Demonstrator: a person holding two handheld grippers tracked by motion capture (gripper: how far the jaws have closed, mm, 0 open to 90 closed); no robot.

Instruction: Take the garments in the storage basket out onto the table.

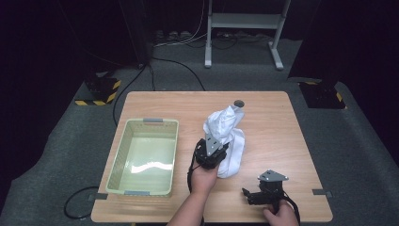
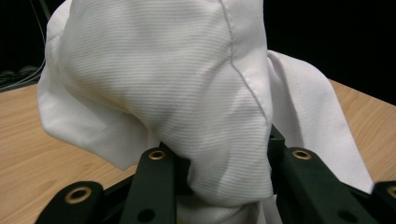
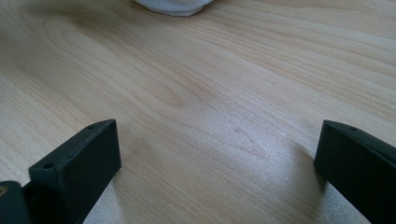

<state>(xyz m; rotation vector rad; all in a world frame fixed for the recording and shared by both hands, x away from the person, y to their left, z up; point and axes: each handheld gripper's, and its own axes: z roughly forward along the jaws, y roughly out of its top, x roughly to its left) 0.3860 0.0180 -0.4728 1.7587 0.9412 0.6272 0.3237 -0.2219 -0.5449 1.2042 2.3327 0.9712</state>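
Surroundings: dark room, grey carpeted floor, a metal stand behind the wooden table; black-and-yellow striped bases at the far corners.
Basket: pale green plastic basket, rectangular, on the table's left half, long axis running away from the person; nothing visible inside.
Left gripper: left gripper just right of the basket, near table centre, jaws pointing away from the person and clamped on a fold of the cloth; in the left gripper view the fabric bulges up between both black jaws.
Cloth: white cloth, bunched and lifted into a tall heap, its lower part trailing on the table at the gripper's right side; long axis roughly from the near edge toward the far edge. A stitched seam shows in the left gripper view.
Small object: dark round disc on the table just beyond the cloth's top; what it is cannot be told.
Right gripper: right gripper near the front edge, jaws spread wide and empty, low over bare wood.
Key relation: cloth lies ahead and to the left of the right gripper, near but apart; its white edge shows at the top of the right gripper view.
Nearer hand: the left, already gripping; basket lies to its left.
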